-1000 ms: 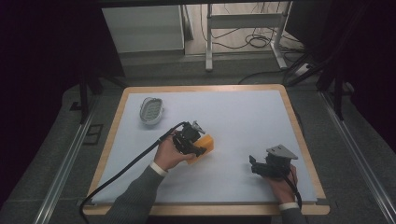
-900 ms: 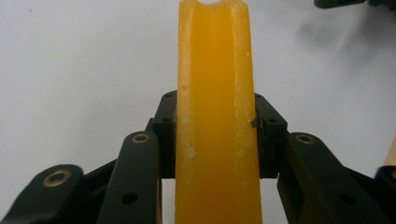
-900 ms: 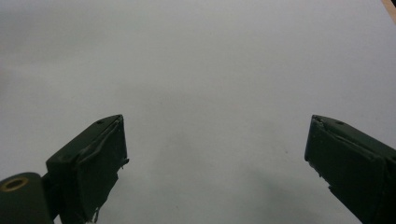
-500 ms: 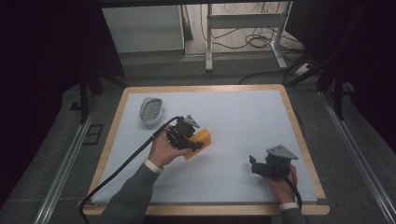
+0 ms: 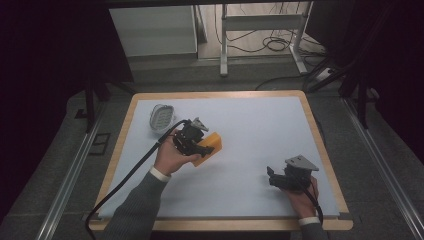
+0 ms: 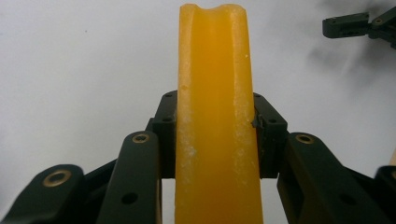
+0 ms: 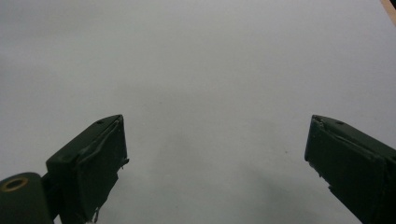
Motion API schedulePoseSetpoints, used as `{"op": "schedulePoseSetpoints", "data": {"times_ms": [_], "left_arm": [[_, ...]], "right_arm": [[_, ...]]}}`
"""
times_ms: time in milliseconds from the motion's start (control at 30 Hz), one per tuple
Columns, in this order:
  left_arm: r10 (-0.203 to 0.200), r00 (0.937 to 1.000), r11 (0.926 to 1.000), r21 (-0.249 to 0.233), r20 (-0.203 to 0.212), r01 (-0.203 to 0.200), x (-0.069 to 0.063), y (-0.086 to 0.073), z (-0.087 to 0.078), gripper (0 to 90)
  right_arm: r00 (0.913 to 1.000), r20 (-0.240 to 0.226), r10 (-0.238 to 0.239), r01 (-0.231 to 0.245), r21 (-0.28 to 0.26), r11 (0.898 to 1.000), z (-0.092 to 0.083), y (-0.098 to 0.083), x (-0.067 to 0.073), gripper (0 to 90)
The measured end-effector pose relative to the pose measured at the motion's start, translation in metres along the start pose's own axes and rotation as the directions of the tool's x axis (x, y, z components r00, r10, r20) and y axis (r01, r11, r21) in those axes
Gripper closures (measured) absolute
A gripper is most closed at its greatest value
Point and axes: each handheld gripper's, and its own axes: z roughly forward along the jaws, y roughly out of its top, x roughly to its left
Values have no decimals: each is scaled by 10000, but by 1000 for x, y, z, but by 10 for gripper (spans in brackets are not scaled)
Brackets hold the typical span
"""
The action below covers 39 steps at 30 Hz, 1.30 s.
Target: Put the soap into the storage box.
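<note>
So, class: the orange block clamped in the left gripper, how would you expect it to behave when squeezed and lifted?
The orange block probably gives a little: its grainy, matt face looks like sponge or foam. It likely weighs little, since the left gripper carries it by one end. It seems unlikely to slip, as the rough sides sit flush against both jaws.

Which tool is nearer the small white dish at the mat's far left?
Left. The left tool, clamping the orange block, sits just beside the dish; the right tool is across the mat.
</note>
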Motion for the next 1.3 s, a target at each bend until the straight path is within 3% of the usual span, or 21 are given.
{"op": "schedulePoseSetpoints", "data": {"times_ms": [1300], "left_arm": [[-6, 9985, 9998, -177, -545, -4, 19, 10, -23, 614]], "right_arm": [[10000, -55, -18, 18, -146, 9999, -1, 0, 0, 58]]}}
